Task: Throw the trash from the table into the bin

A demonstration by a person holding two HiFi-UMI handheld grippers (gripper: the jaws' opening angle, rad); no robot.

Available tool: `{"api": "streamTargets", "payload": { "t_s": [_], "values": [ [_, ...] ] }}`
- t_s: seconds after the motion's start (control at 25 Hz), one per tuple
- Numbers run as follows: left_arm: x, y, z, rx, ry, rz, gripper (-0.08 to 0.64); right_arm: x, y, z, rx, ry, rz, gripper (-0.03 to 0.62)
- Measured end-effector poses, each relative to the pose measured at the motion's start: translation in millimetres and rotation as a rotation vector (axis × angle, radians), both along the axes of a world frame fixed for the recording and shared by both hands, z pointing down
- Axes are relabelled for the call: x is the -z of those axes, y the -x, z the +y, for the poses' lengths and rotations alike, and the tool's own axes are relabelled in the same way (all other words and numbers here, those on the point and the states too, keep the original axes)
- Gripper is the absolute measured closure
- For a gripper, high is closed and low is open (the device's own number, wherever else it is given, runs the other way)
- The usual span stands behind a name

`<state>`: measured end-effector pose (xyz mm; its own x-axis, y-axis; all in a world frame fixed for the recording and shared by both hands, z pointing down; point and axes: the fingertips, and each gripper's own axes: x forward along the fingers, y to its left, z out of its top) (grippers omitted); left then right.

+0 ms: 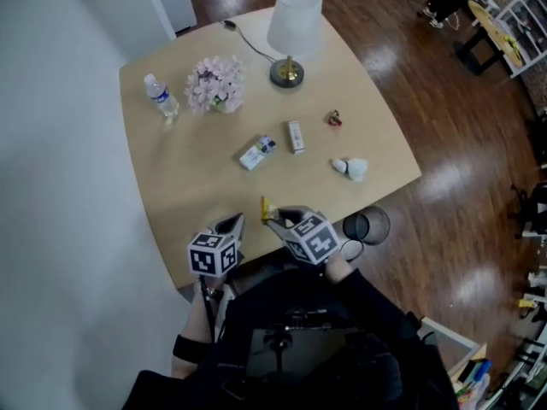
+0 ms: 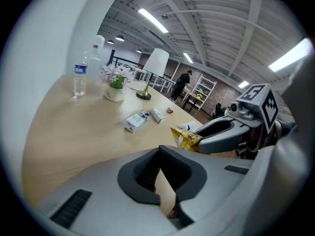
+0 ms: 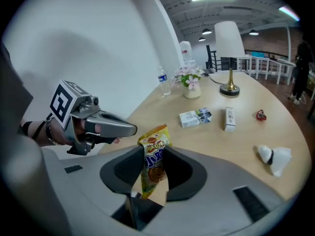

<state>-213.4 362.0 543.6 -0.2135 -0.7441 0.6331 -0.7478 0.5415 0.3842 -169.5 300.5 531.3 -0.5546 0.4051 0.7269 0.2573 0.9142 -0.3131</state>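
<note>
1. Right claw (image 3: 150, 154) is clamped on a yellow snack packet (image 3: 154, 136) over the near tabletop (image 1: 188, 186) edge; left claw (image 2: 158, 151) is closed and empty.
2. This looks like the carry step: next, swing right over the bin (image 1: 366, 226), then release.
3. Farther out, a small carton (image 1: 256, 153) and a crumpled tissue (image 1: 351, 168) wait.

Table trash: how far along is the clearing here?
Done: can't tell; the bin looks dark inside. In hand: the right gripper clamps a yellow snack packet. To go: a carton, a white box, a red wrapper and a crumpled tissue lie on the table.
</note>
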Motion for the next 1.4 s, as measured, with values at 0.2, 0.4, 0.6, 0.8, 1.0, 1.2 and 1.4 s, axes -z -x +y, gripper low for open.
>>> {"api": "streamTargets", "payload": {
  "t_s": [0.2, 0.4, 0.6, 0.8, 1.0, 1.2, 1.4],
  "values": [
    [3.4, -28.4, -58.4, -0.142, 0.005, -0.012, 0.56, -1.3, -33.7, -47.7, -0.119, 0.003, 0.001, 0.46],
    [7.0, -64.0, -129.1, -0.269, 0.007, -0.015, 0.56, 0.7, -80.2, -117.1, -0.255, 0.001, -0.008, 0.46],
    [8.5, -109.2, -202.2, -0.395, 0.014, -0.016, 0.56, -1.8, -137.7, -191.1, -0.417, 0.023, -0.007, 0.46],
    [2.4, -161.8, -269.4, -0.544, 0.036, -0.012, 0.56, -19.9, -201.6, -252.0, -0.59, 0.061, 0.021, 0.46],
    [-10.7, -209.1, -322.8, -0.657, 0.076, -0.011, 0.56, -37.7, -250.4, -301.1, -0.701, 0.099, 0.053, 0.46],
    [-32.6, -248.5, -367.7, -0.709, 0.079, 0.009, 0.56, -72.9, -284.4, -340.2, -0.75, 0.102, 0.093, 0.46],
    [-85.1, -284.0, -409.8, -0.752, 0.085, 0.003, 0.56, -154.2, -316.5, -379.6, -0.805, 0.105, 0.155, 0.46]
  ]
}}
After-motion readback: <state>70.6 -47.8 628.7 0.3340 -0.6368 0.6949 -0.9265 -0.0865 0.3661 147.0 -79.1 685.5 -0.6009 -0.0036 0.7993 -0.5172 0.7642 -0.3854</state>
